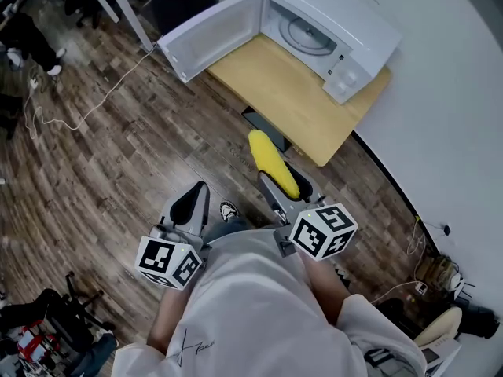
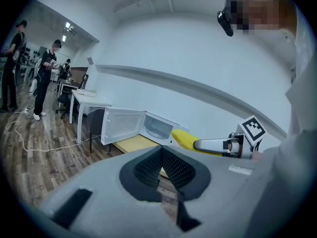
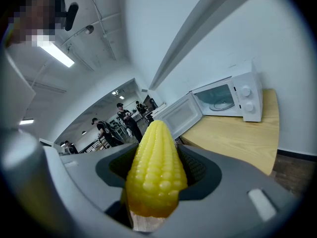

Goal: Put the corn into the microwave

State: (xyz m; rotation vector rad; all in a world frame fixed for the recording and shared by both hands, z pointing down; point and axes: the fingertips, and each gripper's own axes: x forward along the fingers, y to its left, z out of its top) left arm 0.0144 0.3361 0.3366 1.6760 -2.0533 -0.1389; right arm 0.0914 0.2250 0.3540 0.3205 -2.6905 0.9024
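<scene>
A yellow corn cob [image 1: 272,164] is held in my right gripper [image 1: 277,177], whose jaws are shut on its lower half; the tip points toward the table. In the right gripper view the corn [image 3: 156,170] fills the space between the pads. The white microwave [image 1: 334,30] stands on a wooden table [image 1: 291,96] ahead, its door [image 1: 211,44] swung wide open and its glass turntable visible inside. My left gripper [image 1: 194,201] hangs beside the right one over the floor, shut and empty. From the left gripper view I see the corn [image 2: 184,139] and the microwave [image 2: 157,128].
Dark wood floor lies between me and the table. A white cable [image 1: 86,108] trails across the floor at left. A white desk [image 2: 89,100] and a dark chair [image 1: 182,2] stand behind the microwave door. Several people [image 2: 47,78] stand far off at left. A white wall runs along the right.
</scene>
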